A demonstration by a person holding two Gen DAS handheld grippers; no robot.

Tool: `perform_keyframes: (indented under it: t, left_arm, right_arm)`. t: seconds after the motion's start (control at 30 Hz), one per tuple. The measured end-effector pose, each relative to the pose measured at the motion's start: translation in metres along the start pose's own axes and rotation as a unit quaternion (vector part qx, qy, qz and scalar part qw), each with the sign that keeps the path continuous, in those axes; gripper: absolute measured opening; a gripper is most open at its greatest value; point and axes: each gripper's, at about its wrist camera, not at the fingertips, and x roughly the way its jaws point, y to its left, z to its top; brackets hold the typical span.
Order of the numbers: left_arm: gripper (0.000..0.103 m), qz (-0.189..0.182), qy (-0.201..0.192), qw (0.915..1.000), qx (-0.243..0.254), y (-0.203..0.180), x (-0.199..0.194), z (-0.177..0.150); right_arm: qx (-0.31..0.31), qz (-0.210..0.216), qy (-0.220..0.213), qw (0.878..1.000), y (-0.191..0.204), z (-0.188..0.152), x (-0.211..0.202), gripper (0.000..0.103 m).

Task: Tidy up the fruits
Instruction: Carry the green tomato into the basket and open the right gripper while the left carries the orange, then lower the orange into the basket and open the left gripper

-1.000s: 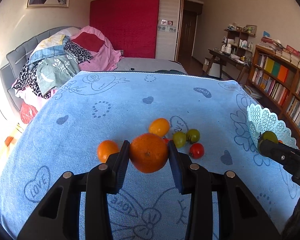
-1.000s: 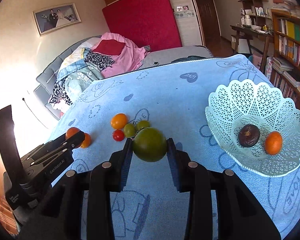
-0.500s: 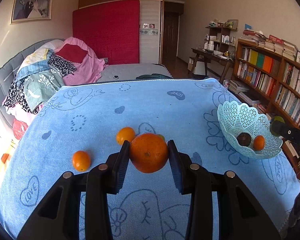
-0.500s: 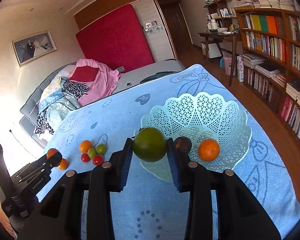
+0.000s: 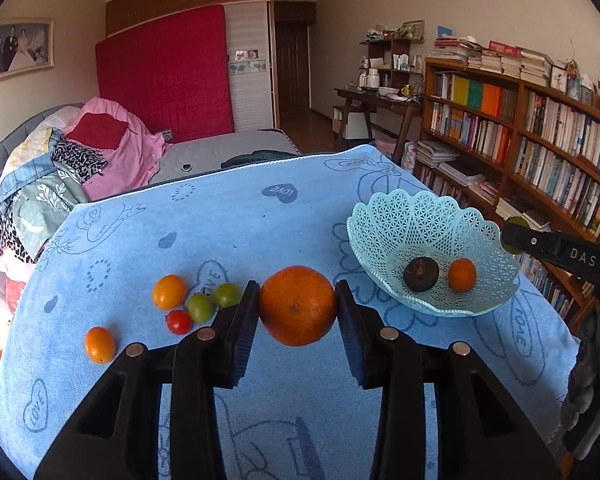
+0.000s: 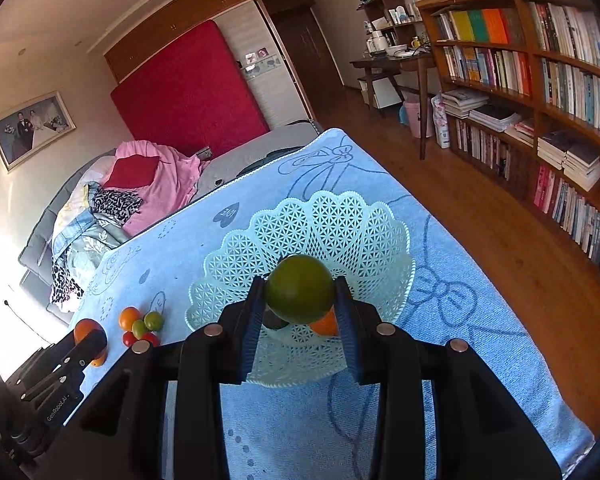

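Observation:
My left gripper (image 5: pixel 297 320) is shut on a large orange (image 5: pixel 297 305), held above the blue cloth left of the pale lattice basket (image 5: pixel 400 220). The basket holds a dark fruit (image 5: pixel 421 274) and a small orange (image 5: pixel 462 275). My right gripper (image 6: pixel 300 304) is shut on a green fruit (image 6: pixel 299 289), held over the basket (image 6: pixel 320 220). On the cloth lie a small orange (image 5: pixel 169 291), two green tomatoes (image 5: pixel 200 307), a red tomato (image 5: pixel 179 321) and another small orange (image 5: pixel 100 344).
The blue cloth (image 5: pixel 240 216) covers the table; its right edge drops to a wood floor (image 6: pixel 520 248) beside bookshelves (image 5: pixel 540 140). A bed with piled clothes (image 5: pixel 60 160) lies beyond the far edge.
The right gripper has carried the green fruit on from the basket's near side to over it. The left gripper has swung right with the orange toward the basket.

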Motion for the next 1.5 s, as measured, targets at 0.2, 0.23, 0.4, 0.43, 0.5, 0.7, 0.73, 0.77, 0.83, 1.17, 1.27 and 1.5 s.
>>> perform_keyframes:
  t: [0.2, 0.23, 0.4, 0.43, 0.5, 0.7, 0.73, 0.77, 0.83, 1.17, 1.27, 1.5]
  left_arm:
    - [0.039, -0.048, 0.002, 0.9984, 0.028, -0.034, 0.014, 0.005]
    - [0.039, -0.055, 0.004, 0.998, 0.033, -0.04, 0.017, 0.005]
    - [0.039, -0.077, 0.009, 0.9957, 0.05, -0.062, 0.027, 0.007]
    - [0.039, -0.08, 0.01, 0.9954, 0.053, -0.065, 0.029, 0.008]
    - [0.039, -0.084, 0.012, 0.9947, 0.058, -0.071, 0.033, 0.01]
    - [0.039, -0.095, 0.026, 0.9933, 0.061, -0.081, 0.044, 0.013]
    - [0.039, -0.097, 0.028, 0.993, 0.061, -0.082, 0.046, 0.013]
    - [0.039, -0.099, 0.03, 0.9928, 0.06, -0.083, 0.047, 0.013]
    - [0.039, -0.1, 0.034, 0.9925, 0.061, -0.085, 0.051, 0.014]
    - [0.039, -0.124, 0.051, 0.9893, 0.058, -0.095, 0.058, 0.014]
    - [0.063, -0.121, 0.047, 0.9899, 0.056, -0.096, 0.058, 0.013]
    - [0.08, -0.097, 0.025, 0.9942, 0.039, -0.08, 0.05, 0.019]
  right_arm:
    - [0.013, -0.007, 0.008, 1.0, -0.011, 0.001, 0.006, 0.036]
    - [0.015, -0.006, 0.009, 1.0, -0.012, 0.002, 0.008, 0.036]
    - [0.019, -0.009, 0.016, 1.0, -0.016, 0.001, 0.012, 0.036]
    - [0.019, -0.01, 0.016, 1.0, -0.017, 0.0, 0.013, 0.036]
    - [0.02, -0.012, 0.018, 1.0, -0.019, 0.0, 0.015, 0.036]
    - [0.032, -0.019, 0.013, 0.999, -0.025, 0.001, 0.016, 0.053]
    - [0.033, -0.02, 0.011, 0.999, -0.026, 0.001, 0.015, 0.053]
    - [0.034, -0.02, 0.008, 0.999, -0.027, 0.002, 0.013, 0.053]
    - [0.035, -0.019, 0.002, 0.999, -0.027, 0.003, 0.009, 0.053]
    - [0.032, -0.015, -0.021, 0.999, -0.024, 0.009, -0.006, 0.054]
    - [0.028, -0.02, -0.024, 0.999, -0.022, 0.008, -0.007, 0.057]
    - [0.029, -0.021, -0.036, 0.999, -0.021, 0.008, -0.014, 0.062]
